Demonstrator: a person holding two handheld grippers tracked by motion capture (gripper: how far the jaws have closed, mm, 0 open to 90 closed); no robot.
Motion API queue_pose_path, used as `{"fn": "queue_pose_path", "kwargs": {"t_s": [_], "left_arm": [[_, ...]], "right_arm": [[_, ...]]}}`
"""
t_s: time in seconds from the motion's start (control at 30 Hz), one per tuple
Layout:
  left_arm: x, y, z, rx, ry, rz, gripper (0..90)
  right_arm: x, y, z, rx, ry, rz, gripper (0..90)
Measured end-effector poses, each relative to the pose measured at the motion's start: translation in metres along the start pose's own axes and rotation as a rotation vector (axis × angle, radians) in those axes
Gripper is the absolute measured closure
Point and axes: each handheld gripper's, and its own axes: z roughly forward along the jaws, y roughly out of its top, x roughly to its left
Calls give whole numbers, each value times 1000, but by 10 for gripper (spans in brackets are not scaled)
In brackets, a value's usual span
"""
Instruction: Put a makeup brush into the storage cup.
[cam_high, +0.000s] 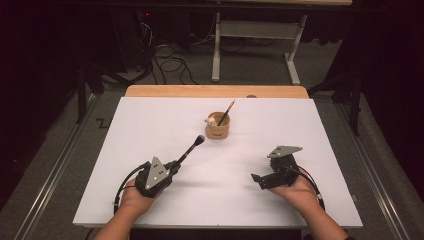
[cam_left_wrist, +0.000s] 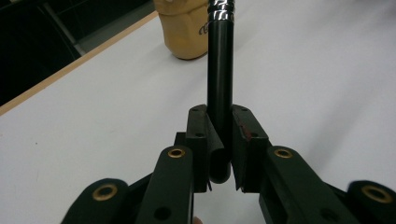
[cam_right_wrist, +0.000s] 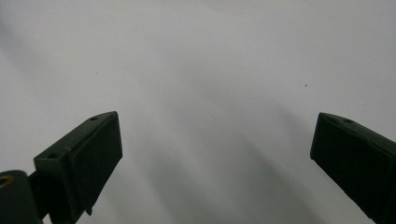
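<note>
The left tool (cam_high: 176, 165) sits near the table's (cam_high: 150, 130) near-left corner, clenched on the butt end of a black makeup brush (cam_high: 190, 149). In the left gripper view the brush's black handle (cam_left_wrist: 219, 84) rises straight up between the two pads, which press on it from both sides, and a silver ferrule shows at the top of the handle. In the high view the brush slants up and away from the tool toward the middle of the table, its dark head ending short of a small wooden cup (cam_high: 217, 127), apart from it. The cup stands toward the far edge, near the middle, with a pencil (cam_high: 226, 112) leaning in it and a small pale thing beside the pencil. The right tool (cam_high: 259, 181) rests near the near-right corner, released, its jaws wide apart over bare white surface.
</note>
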Motion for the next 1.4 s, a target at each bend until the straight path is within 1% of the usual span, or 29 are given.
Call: {"fn": "queue_pose_path", "kwargs": {"t_s": [0.2, 0.23, 0.3, 0.33, 0.43, 0.5, 0.53, 0.57, 0.63, 0.83, 0.93, 1.0, 1.03, 1.07, 1.1, 1.2, 1.27, 1.4], "left_arm": [[3, -2, 0, -16, -9, -52, 789], [4, -2, 0, -18, -11, -61, 789], [5, -2, 0, -20, -12, -75, 789], [6, -3, 0, -23, -16, -85, 789], [8, -4, 0, -30, -20, -112, 789], [9, -4, 0, -31, -28, -133, 789], [10, -5, 0, -36, -28, -139, 789], [10, -5, 0, -36, -28, -146, 789], [10, -5, 1, -39, -33, -159, 789], [10, -5, 2, -49, -46, -183, 789], [10, -5, 1, -61, -57, -199, 789], [9, -4, 1, -67, -61, -211, 789], [10, -4, 2, -82, -65, -202, 789], [9, -4, 1, -72, -68, -223, 789], [9, -4, 1, -74, -71, -228, 789], [7, -3, 0, -75, -73, -226, 789], [6, -2, 1, -78, -79, -238, 789], [5, 0, 2, -72, -84, -249, 789]], "right_arm": [[-1, -5, -2, -47, -17, 22, 31], [-2, -6, -2, -63, -19, 25, 31], [-1, -8, -2, -68, -27, 27, 32], [-1, -9, -2, -73, -31, 19, 32], [-1, -11, -2, -92, -30, 36, 32], [-1, -12, -2, -111, -32, 37, 32], [0, -13, -2, -121, -33, 48, 32], [-1, -14, -2, -138, -31, 46, 34], [-1, -15, -3, -150, -19, 64, 34], [0, -17, -4, -205, -16, 72, 34], [0, -18, -8, -257, -18, 69, 34], [0, -18, -12, -290, -16, 77, 34], [0, -18, -13, -301, -15, 76, 34], [0, -18, -14, -306, -17, 76, 34], [-1, -18, -14, -314, -17, 69, 34], [-1, -18, -16, -338, -15, 76, 34], [0, -18, -18, -354, -14, 70, 34], [0, -18, -18, -365, -9, 68, 34]]}}
